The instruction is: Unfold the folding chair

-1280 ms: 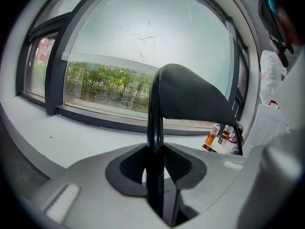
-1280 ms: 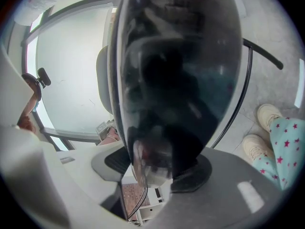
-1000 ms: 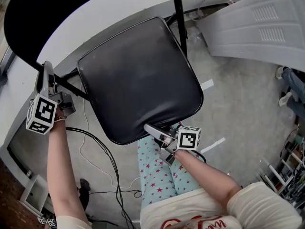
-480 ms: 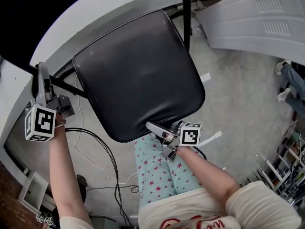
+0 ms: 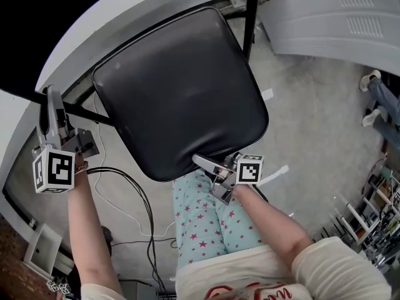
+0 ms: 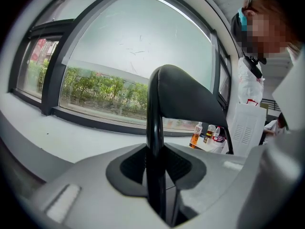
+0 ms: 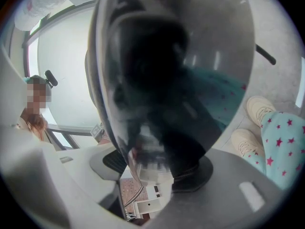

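Head view is showing your left arm (image 5: 87, 230) reaching forward. The left tongs (image 5: 51, 105) are pointing away from you and biting tight on the thin black tube (image 5: 81, 111) at the side of the chair (image 5: 31, 42). Left gripper view is showing that tube squeezed between the jaws.

Your right arm (image 5: 269, 220) is bending in front of your body. The right tongs (image 5: 203, 163) are gripping the front edge of the black seat (image 5: 181, 86). Their jaws have just been opening a little, but the seat edge is sitting between them and they are pressing on it.

The chair is standing right in front of you, and its seat is tipping down towards your star trousers (image 5: 206, 224). Black and white cables (image 5: 140, 199) are lying on the floor by your left arm. A grey plastic panel (image 5: 337, 24) is sitting past the chair on your right.
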`<state>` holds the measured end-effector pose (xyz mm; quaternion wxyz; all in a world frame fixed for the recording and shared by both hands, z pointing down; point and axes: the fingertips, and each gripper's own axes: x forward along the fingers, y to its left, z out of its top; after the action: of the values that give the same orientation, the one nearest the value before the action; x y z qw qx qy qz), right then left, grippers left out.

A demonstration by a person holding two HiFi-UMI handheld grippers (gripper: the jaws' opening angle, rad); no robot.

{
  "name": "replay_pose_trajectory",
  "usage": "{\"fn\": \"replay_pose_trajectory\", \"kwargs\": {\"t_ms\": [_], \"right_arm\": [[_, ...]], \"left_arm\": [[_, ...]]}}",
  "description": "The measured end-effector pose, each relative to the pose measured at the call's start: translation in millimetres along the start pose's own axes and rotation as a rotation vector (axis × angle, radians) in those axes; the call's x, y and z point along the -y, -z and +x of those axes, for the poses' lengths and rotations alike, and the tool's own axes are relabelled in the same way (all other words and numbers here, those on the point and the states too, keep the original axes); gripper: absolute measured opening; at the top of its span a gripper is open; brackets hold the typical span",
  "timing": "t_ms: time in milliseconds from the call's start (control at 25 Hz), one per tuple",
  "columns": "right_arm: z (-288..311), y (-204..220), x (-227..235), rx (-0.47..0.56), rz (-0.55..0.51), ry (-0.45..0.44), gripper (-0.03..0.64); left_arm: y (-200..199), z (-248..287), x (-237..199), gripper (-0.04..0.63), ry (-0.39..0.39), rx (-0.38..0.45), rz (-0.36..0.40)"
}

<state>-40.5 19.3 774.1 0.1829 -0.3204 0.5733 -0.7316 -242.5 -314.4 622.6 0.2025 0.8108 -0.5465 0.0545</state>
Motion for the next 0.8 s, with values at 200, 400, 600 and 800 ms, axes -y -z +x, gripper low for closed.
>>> {"fn": "replay_pose_trajectory", "kwargs": {"t_ms": [200,400,600,800], "right_arm": [[-3,6,12,-0.001,-0.013,-0.013,0.279],[-8,11,25,0.001,-0.006,-0.007,0.284],[-9,17,28,-0.001,-0.024,-0.029,0.282],[-9,17,35,-0.006,-0.037,-0.039,0.282]], "left_arm": [[7,-11,5,0.1,0.015,0.006,0.013],[19,-20,8,0.098,0.016,0.003,0.001],[20,-28,7,0.097,-0.006,0.031,0.002],[23,-30,11,0.084,-0.002,0.025,0.038]]}}
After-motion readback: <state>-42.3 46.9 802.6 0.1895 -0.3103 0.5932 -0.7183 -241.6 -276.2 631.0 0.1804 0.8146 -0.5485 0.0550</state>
